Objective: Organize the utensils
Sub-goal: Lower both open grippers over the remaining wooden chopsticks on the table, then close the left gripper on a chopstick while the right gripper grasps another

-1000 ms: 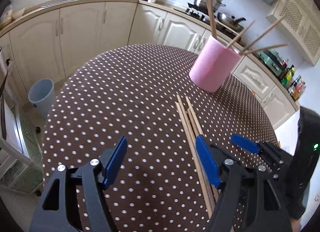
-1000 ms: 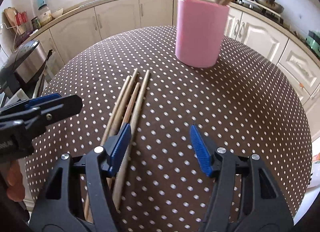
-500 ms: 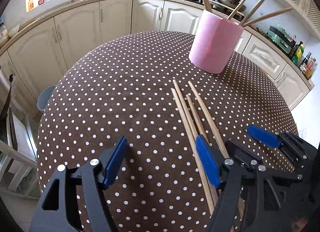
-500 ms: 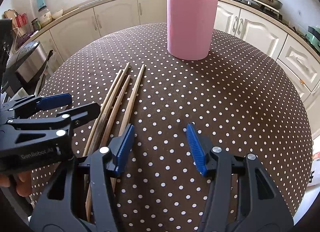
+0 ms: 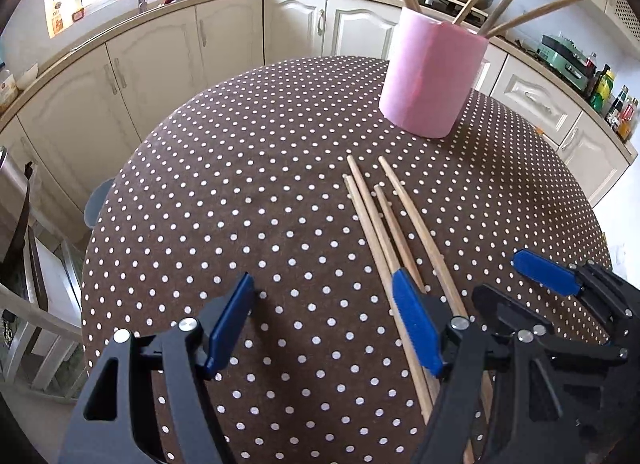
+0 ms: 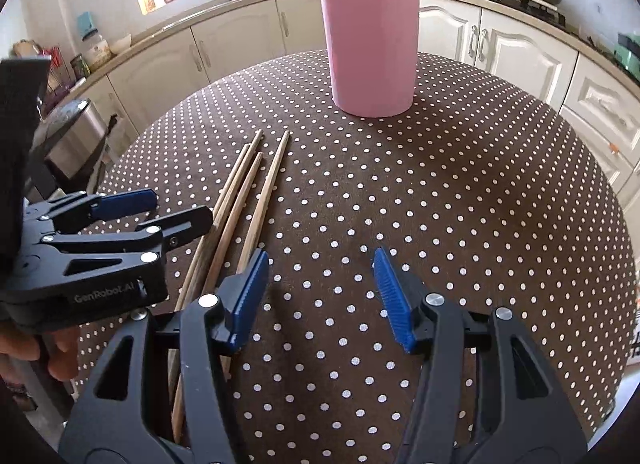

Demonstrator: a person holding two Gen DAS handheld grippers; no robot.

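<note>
Several wooden chopsticks point(image 5: 384, 220) lie side by side on the brown polka-dot table point(image 5: 240, 192); they also show in the right wrist view point(image 6: 244, 200). A pink holder point(image 5: 430, 72) with several chopsticks standing in it is at the far side; it also shows in the right wrist view point(image 6: 372, 52). My left gripper point(image 5: 324, 322) is open and empty, low over the table, its right finger over the lying chopsticks. My right gripper point(image 6: 316, 296) is open and empty, just right of the chopsticks. Each gripper shows in the other's view: the right gripper point(image 5: 516, 284), the left gripper point(image 6: 160, 208).
Cream kitchen cabinets point(image 5: 152, 64) and a counter with a sink and stove run behind the table. A chair point(image 5: 24, 248) and a grey bin point(image 5: 94, 204) stand at the left below the table edge. The table's round edge point(image 6: 600, 192) falls off to the right.
Both grippers have drawn back toward the near side and tilted; the holder looks farther off and more upright. The chopsticks and holder have not moved. Both grippers stay open.
</note>
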